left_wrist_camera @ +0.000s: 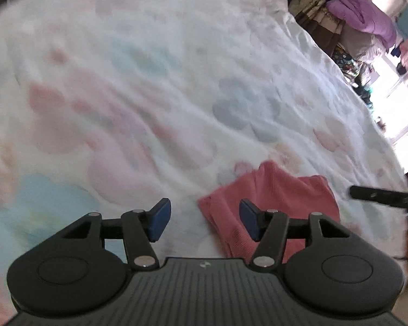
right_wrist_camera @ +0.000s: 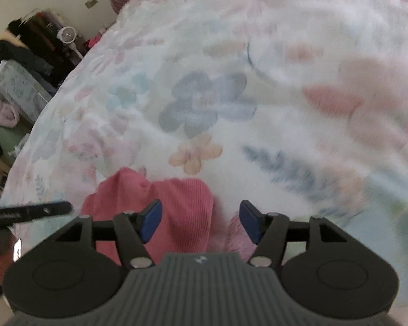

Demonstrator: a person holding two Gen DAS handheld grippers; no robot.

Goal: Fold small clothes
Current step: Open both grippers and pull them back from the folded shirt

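Between the left gripper point(left_wrist_camera: 205, 221) jaws: bare bedspread only. Jaws released, blue pads point(left_wrist_camera: 158, 224) standing apart, nothing pinched. The pink garment point(left_wrist_camera: 271, 198) lies just right of the gap; its left edge passes under the right-hand pad, but whether pad and cloth touch cannot be told. No earlier view to compare.

Right gripper point(right_wrist_camera: 199, 221) jaws also released, gap wide. The pink garment point(right_wrist_camera: 176, 206) sits between and behind the pads point(right_wrist_camera: 150, 224), bunched into a ridge toward the left pad, a paler fuzzy patch toward the right one. Neither pad presses the cloth as far as the view shows.

Garment: small, ribbed knit, crumpled, resting on the floral bedspread point(left_wrist_camera: 176, 87) near the bed's close edge, between the two grippers. Its upper edge rises in two soft peaks.

The other gripper's finger shows as a black bar at each view's side: right finger point(left_wrist_camera: 380, 194) just right of the garment, left finger point(right_wrist_camera: 32, 210) just left of it.

Outward: the bedspread runs wide and unoccupied beyond the garment in both views, lightly rumpled, blurred by motion. Bed edge curves away on the right in the left view, with purple cloth point(left_wrist_camera: 364, 19) hanging and a bright window beyond. In the right view the bed edge falls off at left to dark clothing point(right_wrist_camera: 32, 43) and clutter.
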